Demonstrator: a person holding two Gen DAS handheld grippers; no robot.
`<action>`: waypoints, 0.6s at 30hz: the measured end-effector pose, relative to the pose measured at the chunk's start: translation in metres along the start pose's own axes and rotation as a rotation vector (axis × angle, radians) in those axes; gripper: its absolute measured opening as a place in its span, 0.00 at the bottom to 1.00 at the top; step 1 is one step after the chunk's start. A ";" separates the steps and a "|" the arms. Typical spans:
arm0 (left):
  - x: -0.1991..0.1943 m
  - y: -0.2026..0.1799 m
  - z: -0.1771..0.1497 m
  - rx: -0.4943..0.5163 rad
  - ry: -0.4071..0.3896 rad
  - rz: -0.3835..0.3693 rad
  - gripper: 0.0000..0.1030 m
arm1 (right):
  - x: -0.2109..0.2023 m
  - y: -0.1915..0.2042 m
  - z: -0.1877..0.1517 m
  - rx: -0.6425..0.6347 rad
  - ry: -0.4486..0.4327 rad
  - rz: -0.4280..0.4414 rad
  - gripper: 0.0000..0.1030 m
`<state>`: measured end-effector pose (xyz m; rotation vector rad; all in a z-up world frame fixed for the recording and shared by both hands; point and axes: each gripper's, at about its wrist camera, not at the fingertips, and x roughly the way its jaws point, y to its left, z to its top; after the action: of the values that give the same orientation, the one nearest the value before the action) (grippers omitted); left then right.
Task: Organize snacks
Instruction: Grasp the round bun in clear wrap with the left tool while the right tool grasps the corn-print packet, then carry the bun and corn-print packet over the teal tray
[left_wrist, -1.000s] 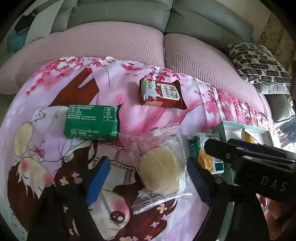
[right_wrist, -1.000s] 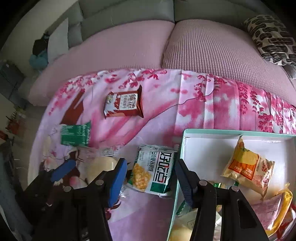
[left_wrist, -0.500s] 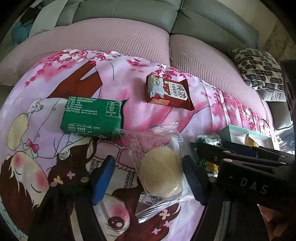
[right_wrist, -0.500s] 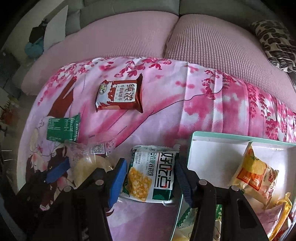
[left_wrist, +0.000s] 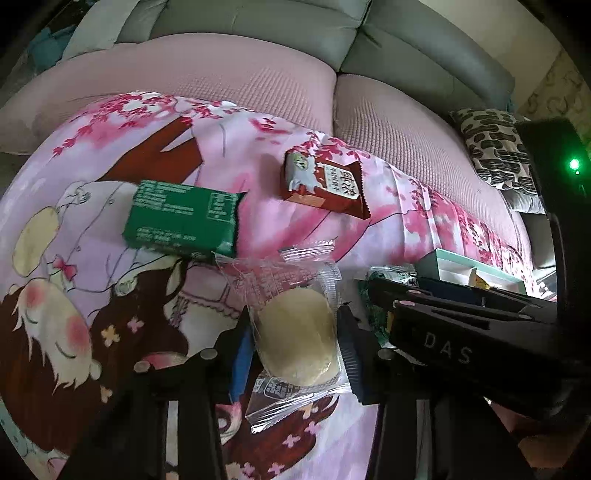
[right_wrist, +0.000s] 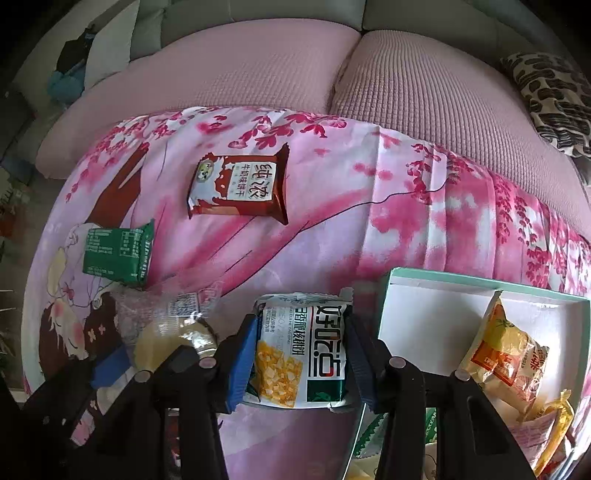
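Now our left tongs (left_wrist: 295, 347) are closing on the pastry (left_wrist: 297, 338), our right tongs (right_wrist: 301, 360) closing on the corn pack (right_wrist: 303, 354); both were apart before, so lifting into the box (right_wrist: 480, 286) looks next.

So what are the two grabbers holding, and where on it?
The closing left gripper pinches the round pastry in clear wrap by its sides. The closing right gripper squeezes the corn snack packet by its two long edges.
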<state>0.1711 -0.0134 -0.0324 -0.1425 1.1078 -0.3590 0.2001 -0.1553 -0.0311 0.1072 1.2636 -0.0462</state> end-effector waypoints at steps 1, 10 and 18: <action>-0.003 0.001 0.000 0.000 0.001 0.005 0.43 | -0.001 0.000 0.000 0.001 0.002 -0.002 0.49; -0.031 0.002 -0.002 -0.002 -0.025 0.033 0.42 | -0.038 -0.012 -0.015 0.028 -0.027 0.097 0.47; -0.062 -0.019 0.005 0.025 -0.059 0.023 0.42 | -0.077 -0.031 -0.023 0.047 -0.067 0.102 0.46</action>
<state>0.1465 -0.0090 0.0280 -0.1177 1.0453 -0.3462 0.1519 -0.1855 0.0338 0.2091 1.1886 0.0082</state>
